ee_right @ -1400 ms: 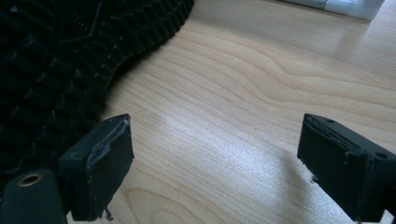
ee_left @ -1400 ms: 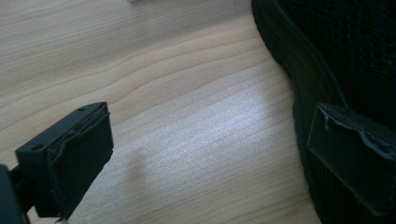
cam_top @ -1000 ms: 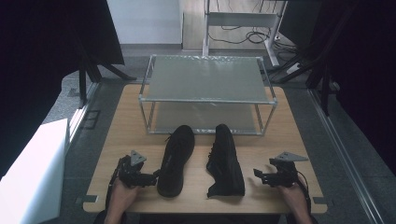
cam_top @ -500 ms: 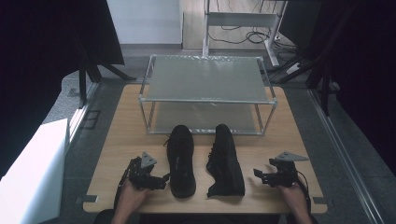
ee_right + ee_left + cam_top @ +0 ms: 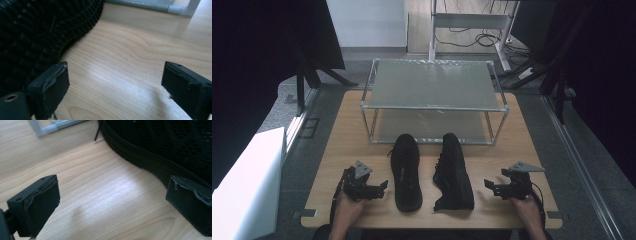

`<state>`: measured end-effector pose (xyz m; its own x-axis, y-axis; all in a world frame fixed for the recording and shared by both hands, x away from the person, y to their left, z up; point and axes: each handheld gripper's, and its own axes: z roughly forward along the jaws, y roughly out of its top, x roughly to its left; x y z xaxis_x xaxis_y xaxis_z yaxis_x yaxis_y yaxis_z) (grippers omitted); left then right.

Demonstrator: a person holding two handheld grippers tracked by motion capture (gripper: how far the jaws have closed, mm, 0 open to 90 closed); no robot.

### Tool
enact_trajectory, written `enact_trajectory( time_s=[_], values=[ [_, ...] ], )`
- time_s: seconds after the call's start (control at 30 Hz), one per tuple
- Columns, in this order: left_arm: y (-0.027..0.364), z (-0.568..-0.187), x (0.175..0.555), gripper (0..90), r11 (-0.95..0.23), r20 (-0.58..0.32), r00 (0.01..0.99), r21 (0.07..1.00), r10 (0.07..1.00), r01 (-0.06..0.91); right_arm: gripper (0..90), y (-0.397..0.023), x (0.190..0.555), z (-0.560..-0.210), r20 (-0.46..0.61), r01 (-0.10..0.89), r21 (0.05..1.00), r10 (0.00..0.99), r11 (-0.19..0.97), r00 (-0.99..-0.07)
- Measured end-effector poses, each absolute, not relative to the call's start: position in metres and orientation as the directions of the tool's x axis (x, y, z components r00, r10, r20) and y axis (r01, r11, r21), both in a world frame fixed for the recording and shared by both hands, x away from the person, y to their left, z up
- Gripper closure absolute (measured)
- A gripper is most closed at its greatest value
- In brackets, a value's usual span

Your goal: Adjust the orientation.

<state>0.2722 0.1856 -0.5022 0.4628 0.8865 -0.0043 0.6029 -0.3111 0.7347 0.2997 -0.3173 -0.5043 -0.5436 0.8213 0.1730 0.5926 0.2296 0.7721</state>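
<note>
2 black shoes lay side by side on a wooden table [image 5: 342,150], toes toward a metal-framed rack [image 5: 432,102] with 2 shelves, as a person held a gripper in each hand at the near edge. The left shoe [image 5: 406,172] rested sole down just right of the left gripper [image 5: 383,188], whose jaws stood wide apart and held nothing. In the left gripper view the shoe's ribbed sole edge [image 5: 140,162] curved across the upper right, passing close behind the right-hand pad [image 5: 192,207], though whether they touched could not be told; the other pad [image 5: 41,207] sat over bare wood, well clear of the shoe. The right shoe [image 5: 453,172] lay tipped onto its side, sole facing the right gripper [image 5: 490,188], which was near it but apart. That gripper's jaws were likewise spread wide with only tabletop between them. In the right gripper view the shoe's studded tread [image 5: 37,32] rose just behind the left-hand pad [image 5: 53,87], while the far pad [image 5: 186,90] stood well apart from it. A corner of the rack's frame [image 5: 180,8] showed beyond.
</note>
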Motion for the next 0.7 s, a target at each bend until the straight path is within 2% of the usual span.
enact_trajectory(
  time_s=[0.13,0.7],
  values=[
    [0.189,-0.502,0.272,0.0,-0.291,-0.017,0.451,0.743,0.892,0.603,0.0,-0.314,0.302,-0.499,0.186,0.588,0.778,0.815,0.219,-0.549],
    [0.191,-0.505,0.274,0.0,-0.284,-0.032,0.448,0.733,0.893,0.618,0.0,-0.289,0.312,-0.461,0.191,0.569,0.785,0.777,0.245,-0.599]
  ],
)
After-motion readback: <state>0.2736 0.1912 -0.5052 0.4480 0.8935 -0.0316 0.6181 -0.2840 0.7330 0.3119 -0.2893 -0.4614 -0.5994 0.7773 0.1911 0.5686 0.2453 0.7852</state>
